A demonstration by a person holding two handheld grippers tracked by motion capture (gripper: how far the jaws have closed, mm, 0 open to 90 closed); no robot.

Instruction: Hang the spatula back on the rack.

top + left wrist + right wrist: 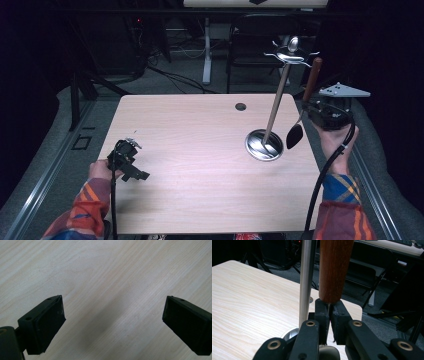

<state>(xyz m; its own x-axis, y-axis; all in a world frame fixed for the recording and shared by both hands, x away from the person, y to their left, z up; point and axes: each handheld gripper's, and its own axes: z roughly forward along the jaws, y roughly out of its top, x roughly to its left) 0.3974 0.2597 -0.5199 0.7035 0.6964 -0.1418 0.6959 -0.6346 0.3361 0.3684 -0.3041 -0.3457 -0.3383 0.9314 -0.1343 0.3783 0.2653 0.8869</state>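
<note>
Your sleeves (82,210) are plaid: orange-red with blue and yellow stripes, both arms, the right cuff (341,186) mostly blue with yellow lines. Your left tool (131,161) is all black, with a small silvery bit on top, possibly a bracket, too small to tell. Black cable (113,200) runs from it along your forearm. In the left gripper view its two pads (48,323) are flat matte-black rectangles, small holes in the backing. Your right tool (327,114) is black too, topped by a grey three-cornered plate (344,91); a thick black cable (325,175) trails from it. Its black link arms (308,340) carry brass-ringed pivots.
</note>
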